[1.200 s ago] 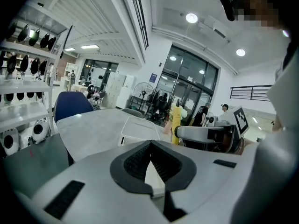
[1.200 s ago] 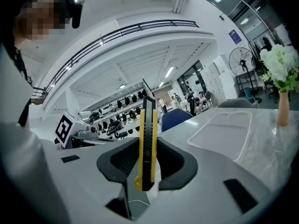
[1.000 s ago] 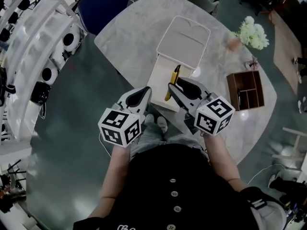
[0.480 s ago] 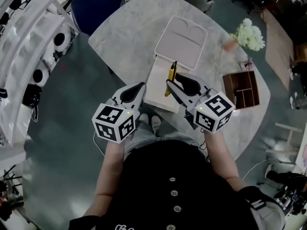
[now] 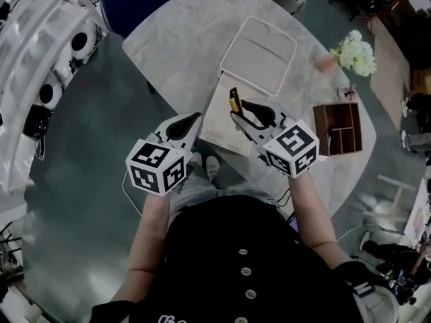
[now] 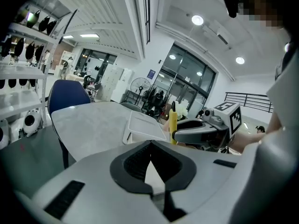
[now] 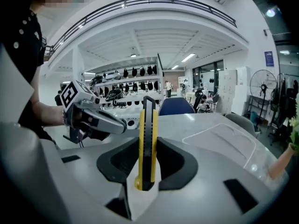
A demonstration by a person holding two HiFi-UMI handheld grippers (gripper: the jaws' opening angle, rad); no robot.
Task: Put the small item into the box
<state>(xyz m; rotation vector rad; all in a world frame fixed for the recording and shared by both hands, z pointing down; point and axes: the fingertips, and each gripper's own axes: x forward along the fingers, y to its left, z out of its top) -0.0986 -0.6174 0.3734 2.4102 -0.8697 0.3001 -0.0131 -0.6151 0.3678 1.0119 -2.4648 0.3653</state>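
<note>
Now right tool [image 5: 236,115] has rolled, knife [image 5: 234,100] upright.

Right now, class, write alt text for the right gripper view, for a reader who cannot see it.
The right gripper clamps a yellow-and-black utility knife upright. Beyond lie a marbled table and a white box lid, with the left gripper at left and a blue chair behind.

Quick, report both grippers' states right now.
Left gripper: shut, nothing between the jaws.
Right gripper: shut on the yellow utility knife.
</note>
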